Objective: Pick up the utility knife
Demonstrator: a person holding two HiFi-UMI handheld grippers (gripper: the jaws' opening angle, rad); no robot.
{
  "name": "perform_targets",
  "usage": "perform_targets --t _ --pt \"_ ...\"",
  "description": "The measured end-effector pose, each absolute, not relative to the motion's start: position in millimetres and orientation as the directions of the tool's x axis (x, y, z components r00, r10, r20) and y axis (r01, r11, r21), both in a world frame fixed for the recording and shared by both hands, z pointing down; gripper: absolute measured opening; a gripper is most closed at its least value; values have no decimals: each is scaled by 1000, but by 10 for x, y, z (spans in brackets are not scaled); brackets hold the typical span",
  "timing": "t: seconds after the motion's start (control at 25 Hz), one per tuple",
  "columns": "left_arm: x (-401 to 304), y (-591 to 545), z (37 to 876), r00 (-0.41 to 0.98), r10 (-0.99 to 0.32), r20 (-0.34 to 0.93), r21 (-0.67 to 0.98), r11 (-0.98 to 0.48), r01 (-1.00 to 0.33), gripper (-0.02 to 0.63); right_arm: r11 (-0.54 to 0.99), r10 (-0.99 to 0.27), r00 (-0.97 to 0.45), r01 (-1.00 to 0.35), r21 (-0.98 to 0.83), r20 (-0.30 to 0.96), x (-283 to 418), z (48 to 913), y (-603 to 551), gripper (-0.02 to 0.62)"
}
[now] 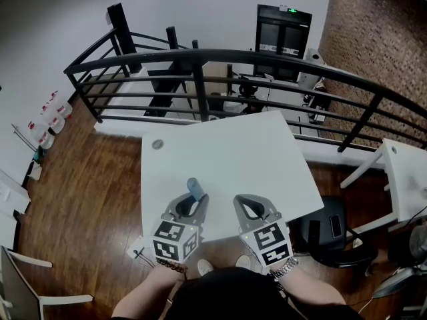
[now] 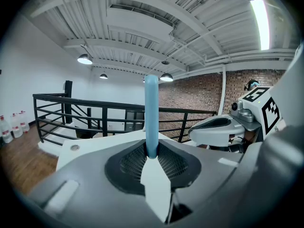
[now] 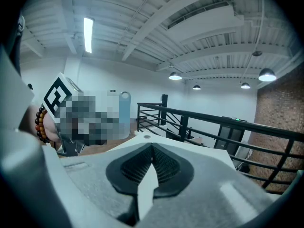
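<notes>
The utility knife (image 1: 194, 188) is a slim light-blue bar, and my left gripper (image 1: 190, 204) is shut on its lower end above the near part of the white table (image 1: 227, 155). In the left gripper view the knife (image 2: 151, 113) stands straight up out of the closed jaws of my left gripper (image 2: 151, 156). My right gripper (image 1: 249, 207) hovers beside it to the right, shut with nothing in it. In the right gripper view my right gripper (image 3: 152, 154) has its pads pressed together, and the knife (image 3: 124, 112) shows at the left.
A round grommet (image 1: 157, 144) sits in the table's far left corner. A black railing (image 1: 220, 65) runs behind the table. A black chair (image 1: 330, 235) stands at the right, with another white table (image 1: 403, 179) beyond it. Water bottles (image 1: 50, 115) line the left wall.
</notes>
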State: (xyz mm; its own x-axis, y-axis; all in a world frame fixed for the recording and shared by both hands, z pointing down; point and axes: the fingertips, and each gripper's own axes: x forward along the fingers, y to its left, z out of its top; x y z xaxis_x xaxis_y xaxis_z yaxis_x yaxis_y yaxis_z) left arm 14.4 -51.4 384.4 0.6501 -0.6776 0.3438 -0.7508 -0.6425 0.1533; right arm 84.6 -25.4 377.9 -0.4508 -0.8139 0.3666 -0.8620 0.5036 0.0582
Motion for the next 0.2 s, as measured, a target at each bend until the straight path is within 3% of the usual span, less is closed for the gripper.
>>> perform_targets --t 0.2 --pt "78 -532 3795 651 -678 342 155 -642 -751 86 500 -816 -448 -864 60 365 789 3718 -273 -6"
